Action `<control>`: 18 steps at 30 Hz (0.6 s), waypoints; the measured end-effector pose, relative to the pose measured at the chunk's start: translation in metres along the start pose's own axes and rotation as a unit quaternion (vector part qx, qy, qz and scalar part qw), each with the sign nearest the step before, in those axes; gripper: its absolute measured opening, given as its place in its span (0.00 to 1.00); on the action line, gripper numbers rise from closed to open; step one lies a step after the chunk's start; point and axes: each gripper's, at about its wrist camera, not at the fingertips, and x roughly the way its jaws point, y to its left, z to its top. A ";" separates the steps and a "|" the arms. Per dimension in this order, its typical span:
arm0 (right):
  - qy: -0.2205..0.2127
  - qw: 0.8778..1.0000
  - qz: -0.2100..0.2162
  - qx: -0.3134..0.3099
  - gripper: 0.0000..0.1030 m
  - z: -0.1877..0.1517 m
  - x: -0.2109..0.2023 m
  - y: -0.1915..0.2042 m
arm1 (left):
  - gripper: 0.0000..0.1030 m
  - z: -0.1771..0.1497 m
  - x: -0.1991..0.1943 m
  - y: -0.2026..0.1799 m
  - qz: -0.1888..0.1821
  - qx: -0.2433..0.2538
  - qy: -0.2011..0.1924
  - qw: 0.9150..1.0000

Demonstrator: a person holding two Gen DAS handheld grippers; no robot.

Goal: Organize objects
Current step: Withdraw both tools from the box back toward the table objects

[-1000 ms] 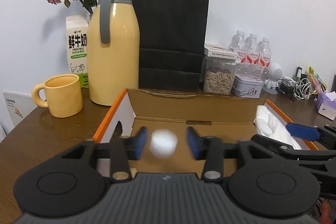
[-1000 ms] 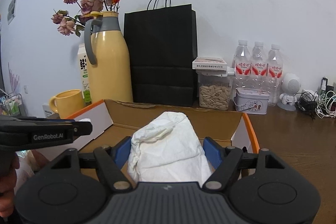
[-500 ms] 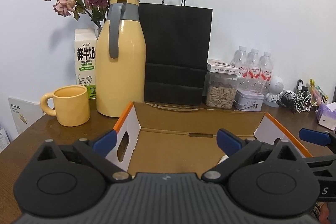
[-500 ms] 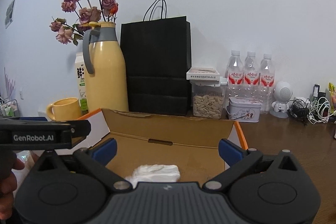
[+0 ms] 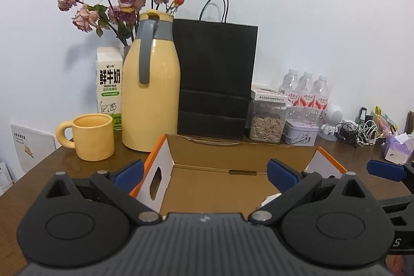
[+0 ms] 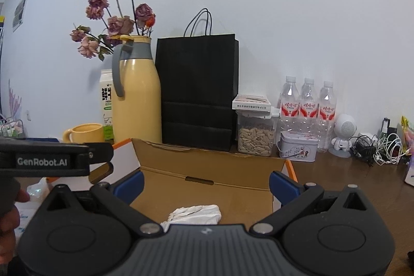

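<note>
Right wrist view: the right claw (image 6: pixel 205 181) is spread wide with nothing between the fingers, and the white bundle (image 6: pixel 195 214) lies on the floor of the box (image 6: pixel 207 159), just below it. Left wrist view: the left claw (image 5: pixel 204 170) gapes just as wide, empty too, over the same box; only a sliver of white (image 5: pixel 270 199) shows by its right finger. Both sets of jaws have just been opening, with nothing caught in them.

So the drop looks done, I'd say. To finish it cleanly, lift both claws straight up, clear of the cardboard walls, before swinging toward anything else on the tabletop (image 6: pixel 349 180). Mind the mug (image 5: pixel 90 137) and flask (image 5: pixel 151 100) near the box's left wall.
</note>
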 end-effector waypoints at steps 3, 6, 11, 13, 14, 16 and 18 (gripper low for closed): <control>0.001 1.000 0.002 -0.005 1.00 -0.002 -0.012 0.004 | 1.00 0.000 -0.014 0.003 -0.001 -0.001 -0.004 1.000; 0.003 1.000 0.006 -0.011 1.00 -0.004 -0.025 0.008 | 1.00 -0.003 -0.027 0.008 -0.005 -0.001 -0.002 1.000; 0.010 1.000 0.008 -0.012 1.00 -0.013 -0.050 0.009 | 1.00 -0.012 -0.045 0.019 0.000 0.003 0.010 1.000; 0.012 1.000 0.008 -0.011 1.00 -0.016 -0.060 0.009 | 1.00 -0.015 -0.052 0.024 0.004 0.001 0.017 1.000; 0.014 1.000 0.007 -0.010 1.00 -0.018 -0.065 0.008 | 1.00 -0.016 -0.056 0.027 0.005 0.001 0.018 1.000; 0.017 1.000 0.006 -0.008 1.00 -0.022 -0.074 0.008 | 1.00 -0.018 -0.064 0.031 0.008 0.001 0.021 1.000; 0.020 1.000 0.005 -0.006 1.00 -0.027 -0.082 0.007 | 1.00 -0.020 -0.072 0.034 0.010 0.002 0.022 1.000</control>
